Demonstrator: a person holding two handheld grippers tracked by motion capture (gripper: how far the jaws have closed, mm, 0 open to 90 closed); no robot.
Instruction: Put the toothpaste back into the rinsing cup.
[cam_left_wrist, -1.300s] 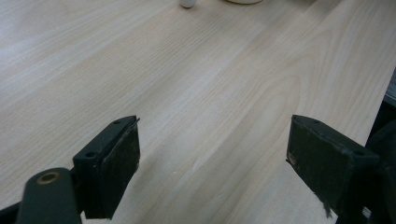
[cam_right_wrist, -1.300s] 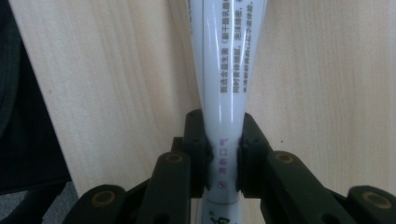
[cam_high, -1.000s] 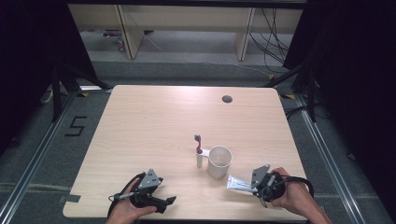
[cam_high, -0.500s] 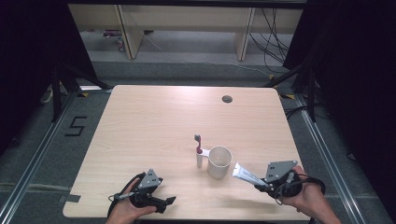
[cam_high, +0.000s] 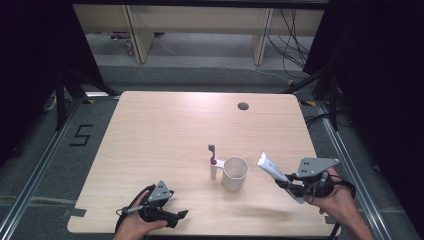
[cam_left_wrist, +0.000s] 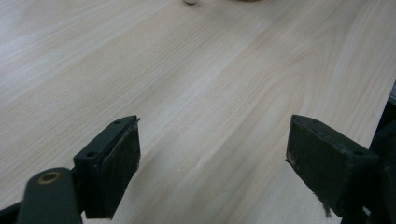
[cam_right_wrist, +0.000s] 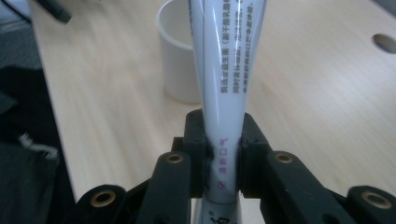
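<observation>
Right gripper view: the toothpaste tube (cam_right_wrist: 227, 70) runs up the middle of the frame, pinched low on its body between the two black jaws, which press in on it from both sides.
Why held low: a grip near one end leaves most of the tube's length free ahead of the jaws, which would suit lowering that free end into something; this is a judgement.
Tube in the high view: the toothpaste tube (cam_high: 270, 167) is off the table, tilted, its flat crimped end up and toward the cup, with the right gripper (cam_high: 292, 186) behind it at the table's right front.
Cup: the white cup (cam_high: 235, 173) stands upright with its mouth open, just left of the tube's raised end and apart from it. It looks like the likely place for the tube.
Toothbrush: a toothbrush (cam_high: 212, 160) stands upright just beside the cup on its left, head up; whether they touch I cannot tell.
Left gripper: the left gripper (cam_high: 172, 216) rests low near the front edge, well apart from the cup.
Left jaws: in the left gripper view they stand spread wide over bare wood with nothing between them, so that hand seems to be waiting.
Table: the pale wooden table (cam_high: 165, 130) has a round cable hole (cam_high: 243, 106) near its far edge.
</observation>
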